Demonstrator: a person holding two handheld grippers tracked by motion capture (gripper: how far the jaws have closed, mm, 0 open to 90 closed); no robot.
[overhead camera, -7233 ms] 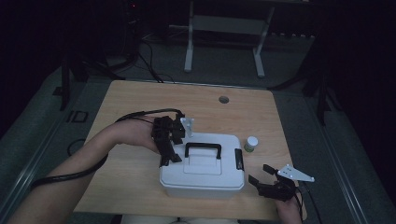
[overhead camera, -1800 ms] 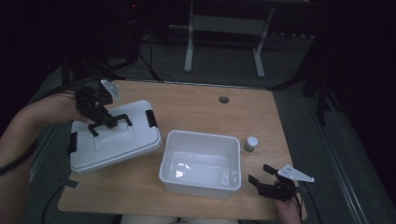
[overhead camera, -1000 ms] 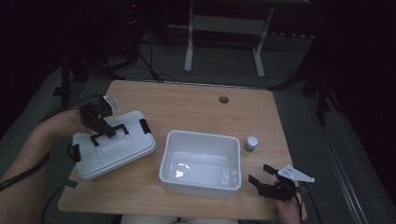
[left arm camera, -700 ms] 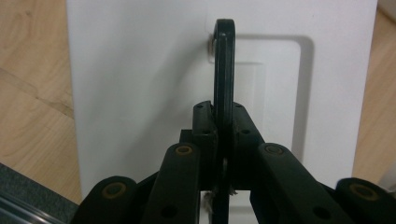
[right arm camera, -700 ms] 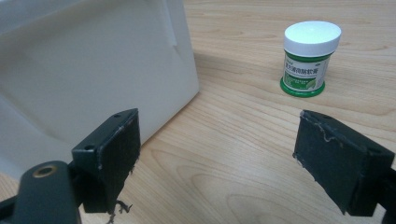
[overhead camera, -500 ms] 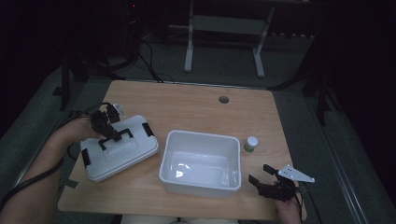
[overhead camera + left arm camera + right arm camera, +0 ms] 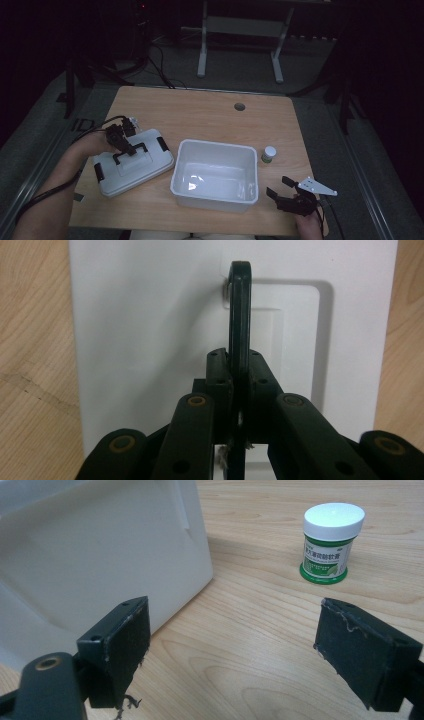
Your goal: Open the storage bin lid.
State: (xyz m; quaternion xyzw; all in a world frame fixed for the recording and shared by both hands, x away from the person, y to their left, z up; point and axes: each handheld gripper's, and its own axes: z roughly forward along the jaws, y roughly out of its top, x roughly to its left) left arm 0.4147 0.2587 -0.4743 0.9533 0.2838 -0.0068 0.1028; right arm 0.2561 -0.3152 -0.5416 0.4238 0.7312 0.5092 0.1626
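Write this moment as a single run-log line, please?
left claw: shut on lid handle | lid: on table, left of open white box | right claw: open, facing small jar

Wooden table (image 7: 210,112) with a lid, a tub and a small jar resting on it

The light wood tabletop has a round cable hole (image 7: 239,106) near its far edge, toward the right. A white lid (image 7: 135,167) with a black handle (image 7: 131,150) and black side clips sits at the left, lying flat as far as can be told and turned askew to the table edges. Just beside it, near the middle, stands an open white tub (image 7: 215,175) showing its bare inside. To the right of the tub, near its far corner but apart from it, a small green-labelled jar (image 7: 269,154) with a white cap stands upright.
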